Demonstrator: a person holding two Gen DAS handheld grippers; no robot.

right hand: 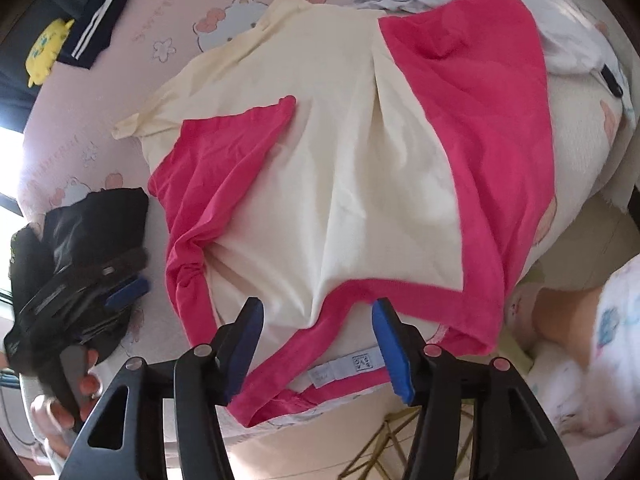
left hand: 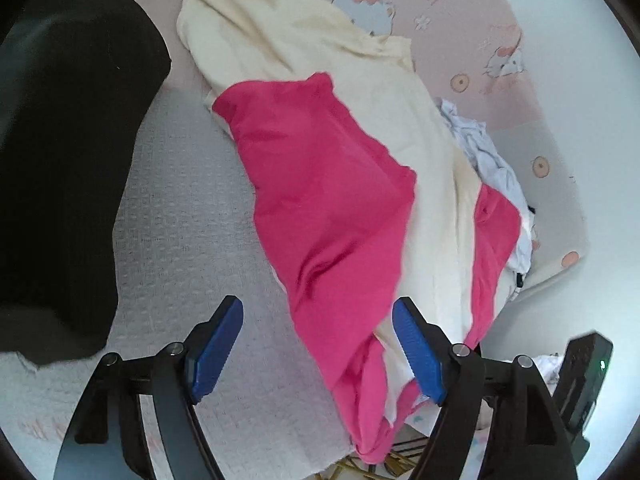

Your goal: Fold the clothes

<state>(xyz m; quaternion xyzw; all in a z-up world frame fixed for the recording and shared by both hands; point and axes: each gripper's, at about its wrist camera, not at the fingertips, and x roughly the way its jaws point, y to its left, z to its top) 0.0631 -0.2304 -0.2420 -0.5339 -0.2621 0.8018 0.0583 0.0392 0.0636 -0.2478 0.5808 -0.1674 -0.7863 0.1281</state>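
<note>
Currently both empty: left gripper (left hand: 318, 344) gaped wide, right gripper (right hand: 318, 340) stood half open over pink-and-cream garment (right hand: 340, 168), which lay flat on bed (right hand: 200, 8).

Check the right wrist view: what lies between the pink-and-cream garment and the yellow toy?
Only bare pink cartoon-print sheet separates the garment from the toy in the right wrist view.

Bright daylight, window glare at left, fisheye-warped dark edges, slight motion blur.
</note>
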